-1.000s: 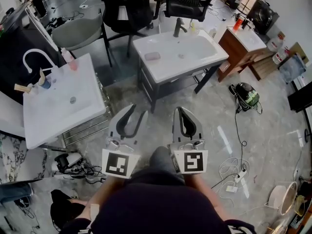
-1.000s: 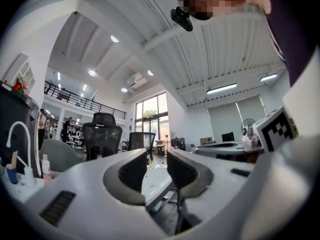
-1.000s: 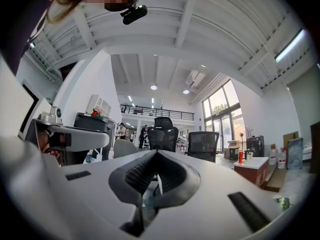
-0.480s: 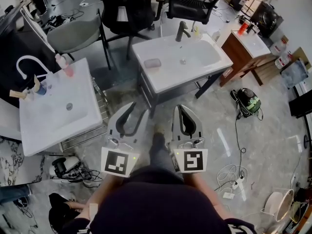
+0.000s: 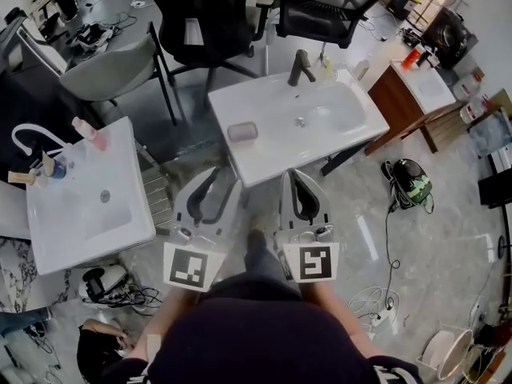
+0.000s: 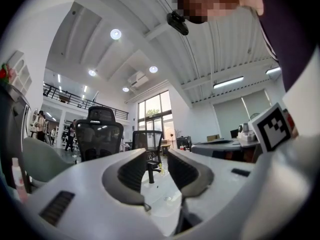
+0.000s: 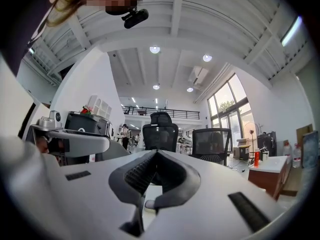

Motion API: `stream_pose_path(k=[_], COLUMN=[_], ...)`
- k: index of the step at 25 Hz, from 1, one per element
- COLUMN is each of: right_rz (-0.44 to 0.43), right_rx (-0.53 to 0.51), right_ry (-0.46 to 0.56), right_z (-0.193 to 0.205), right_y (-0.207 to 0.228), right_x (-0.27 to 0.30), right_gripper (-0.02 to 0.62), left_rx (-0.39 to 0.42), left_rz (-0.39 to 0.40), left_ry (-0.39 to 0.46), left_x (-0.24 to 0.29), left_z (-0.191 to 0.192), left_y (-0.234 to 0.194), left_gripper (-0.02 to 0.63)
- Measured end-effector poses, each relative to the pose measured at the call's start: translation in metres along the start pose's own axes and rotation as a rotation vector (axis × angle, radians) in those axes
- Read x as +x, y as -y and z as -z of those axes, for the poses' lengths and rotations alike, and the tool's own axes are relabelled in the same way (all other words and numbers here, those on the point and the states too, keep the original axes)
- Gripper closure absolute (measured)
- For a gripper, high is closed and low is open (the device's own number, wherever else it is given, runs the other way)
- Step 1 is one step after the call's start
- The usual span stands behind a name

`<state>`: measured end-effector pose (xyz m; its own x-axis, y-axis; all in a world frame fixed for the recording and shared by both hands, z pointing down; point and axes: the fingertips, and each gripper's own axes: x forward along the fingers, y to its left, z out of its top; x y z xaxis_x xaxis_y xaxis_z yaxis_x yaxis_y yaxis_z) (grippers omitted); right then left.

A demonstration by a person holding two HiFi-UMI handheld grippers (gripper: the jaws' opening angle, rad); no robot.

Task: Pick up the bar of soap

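The pinkish bar of soap [image 5: 242, 131] lies on the left rim of the white middle sink [image 5: 352, 130], which has a dark faucet [image 5: 300, 66]. In the head view both grippers are held side by side just short of that sink's near edge. My left gripper [image 5: 226, 179] is open with nothing between its jaws, and the soap is a little beyond its tips. My right gripper [image 5: 291, 175] is shut and empty. In the left gripper view, the left gripper [image 6: 156, 156] frames the faucet and basin between its parted jaws. In the right gripper view, the right gripper [image 7: 156, 152] has its tips meeting.
A second white sink [image 5: 76, 214] with a white faucet and a pink bottle [image 5: 90, 134] stands at the left. Office chairs [image 5: 200, 14] are behind the middle sink. A wooden cabinet [image 5: 412, 94] is at the right. A dark machine [image 5: 408, 181] and cables lie on the floor.
The person has stepped towards the middle sink: it and the soap now lie closer to the gripper tips. The side sink has slid left. Both grippers keep their pose.
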<state>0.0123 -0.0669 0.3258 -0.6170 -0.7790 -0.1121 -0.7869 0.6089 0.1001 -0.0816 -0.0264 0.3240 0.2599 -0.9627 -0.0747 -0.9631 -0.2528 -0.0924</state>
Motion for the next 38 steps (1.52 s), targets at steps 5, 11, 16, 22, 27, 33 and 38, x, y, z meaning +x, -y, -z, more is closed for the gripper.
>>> stream_pose_path(k=[5, 11, 16, 22, 27, 33, 38], right_rz=[-0.043, -0.105, -0.145, -0.141, -0.144, -0.092, -0.036], right_rx=[0.004, 0.02, 0.039, 0.074, 0.068, 0.082, 0.1], right_ry=[-0.004, -0.014, -0.02, -0.054, -0.051, -0.084, -0.129], right_z=[0.009, 0.026, 0.039, 0.059, 0.068, 0.089, 0.108], right_y=[0.032, 0.058, 0.071, 0.079, 0.076, 0.079, 0.083], right_x=[0.052, 0.104, 0.135, 0.156, 0.166, 0.175, 0.181], right_gripper=[0.578, 0.578, 0.578, 0.578, 0.578, 0.578, 0.578], left_rx=[-0.007, 0.014, 0.018, 0.026, 0.014, 0.012, 0.059], left_rz=[-0.041, -0.077, -0.103, -0.085, -0.05, 0.037, 0.139], left_ry=[0.001, -0.03, -0.051, -0.117, -0.167, -0.226, -0.295], left_x=[0.053, 0.104, 0.132, 0.148, 0.157, 0.171, 0.182], left_z=[0.007, 0.023, 0.036, 0.057, 0.079, 0.11, 0.143], left_y=[-0.024, -0.048, -0.062, -0.07, -0.075, -0.08, -0.083], left_gripper=[0.492, 0.492, 0.492, 0.492, 0.492, 0.492, 0.492])
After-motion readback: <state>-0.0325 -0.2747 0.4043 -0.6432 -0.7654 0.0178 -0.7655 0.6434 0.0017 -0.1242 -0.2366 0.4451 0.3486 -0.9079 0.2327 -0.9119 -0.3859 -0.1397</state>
